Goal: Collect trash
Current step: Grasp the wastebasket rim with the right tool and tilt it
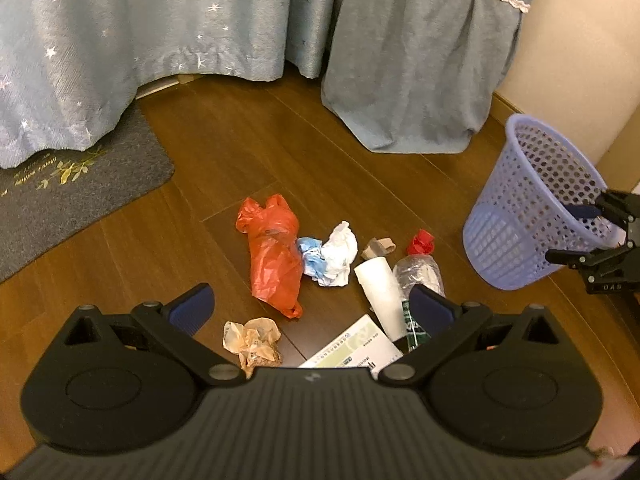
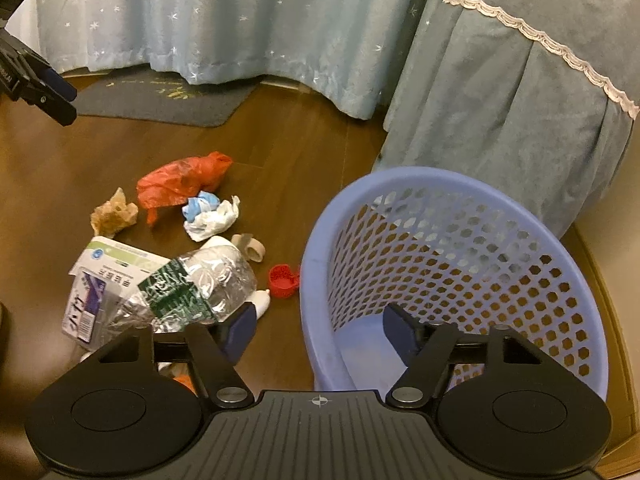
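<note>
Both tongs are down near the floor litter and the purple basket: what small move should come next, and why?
Probably close the right tongs on the near rim of the purple perforated plastic basket. Its rim sits between the open pads, one pad inside the basket, so a grip would steady it. The left tongs hang open and empty over the crumpled brown paper wad.

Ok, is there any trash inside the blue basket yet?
No, the blue basket shows only its bare mesh wall and floor in the right wrist view.
</note>
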Available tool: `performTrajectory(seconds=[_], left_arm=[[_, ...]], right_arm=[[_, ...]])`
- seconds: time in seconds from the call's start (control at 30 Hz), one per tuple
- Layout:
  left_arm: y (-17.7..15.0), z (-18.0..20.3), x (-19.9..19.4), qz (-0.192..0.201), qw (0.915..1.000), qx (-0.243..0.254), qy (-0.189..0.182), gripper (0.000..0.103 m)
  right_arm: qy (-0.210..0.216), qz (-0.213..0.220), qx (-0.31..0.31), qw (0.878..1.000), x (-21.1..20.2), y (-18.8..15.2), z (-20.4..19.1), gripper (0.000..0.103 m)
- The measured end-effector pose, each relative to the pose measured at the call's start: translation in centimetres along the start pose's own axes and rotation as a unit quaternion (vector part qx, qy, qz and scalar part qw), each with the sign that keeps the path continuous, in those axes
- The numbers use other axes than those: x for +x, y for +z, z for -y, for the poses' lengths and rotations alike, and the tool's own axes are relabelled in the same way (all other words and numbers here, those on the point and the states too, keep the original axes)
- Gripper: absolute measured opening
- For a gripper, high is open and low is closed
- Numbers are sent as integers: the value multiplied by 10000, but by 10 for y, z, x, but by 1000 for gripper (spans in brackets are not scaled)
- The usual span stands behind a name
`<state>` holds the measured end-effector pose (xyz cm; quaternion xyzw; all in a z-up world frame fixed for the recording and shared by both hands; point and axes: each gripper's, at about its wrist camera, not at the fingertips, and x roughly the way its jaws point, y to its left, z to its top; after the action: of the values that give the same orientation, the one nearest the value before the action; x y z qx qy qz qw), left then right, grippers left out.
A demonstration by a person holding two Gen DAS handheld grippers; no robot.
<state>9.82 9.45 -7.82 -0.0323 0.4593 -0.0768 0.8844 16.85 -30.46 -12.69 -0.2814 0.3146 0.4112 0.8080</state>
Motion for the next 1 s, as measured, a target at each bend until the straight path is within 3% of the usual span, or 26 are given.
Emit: performTrajectory(seconds=[0.13, 0.33, 0.47, 0.6, 0.7, 0.83, 1.0], left_arm=[[-9, 0, 13, 49, 9998, -157, -73, 102], [-21, 10, 19, -17, 10000, 6, -28, 102], [-27, 13, 15, -75, 9999, 125, 88, 102], [-21, 10, 20, -8, 10000, -62, 69, 102], [-18, 12, 26, 52, 9999, -100, -8, 102], [-22, 17, 32, 10, 9999, -35, -105, 102], [-28, 20, 37, -56, 9997, -56, -247, 102]], right_arm=[[-85, 102, -183, 9997, 5, -7, -3, 45], [-65, 335, -101, 9994, 10, -13, 2, 25], [-53, 439, -26, 9990, 9, -13, 5, 19], [11, 512, -80, 9987, 10, -14, 3, 15], [-36, 555, -102, 9984, 12, -15, 0, 3], [-203, 535, -248, 9981, 12, -16, -5, 3], [-901, 218, -1089, 9897, 16, -15, -25, 4]])
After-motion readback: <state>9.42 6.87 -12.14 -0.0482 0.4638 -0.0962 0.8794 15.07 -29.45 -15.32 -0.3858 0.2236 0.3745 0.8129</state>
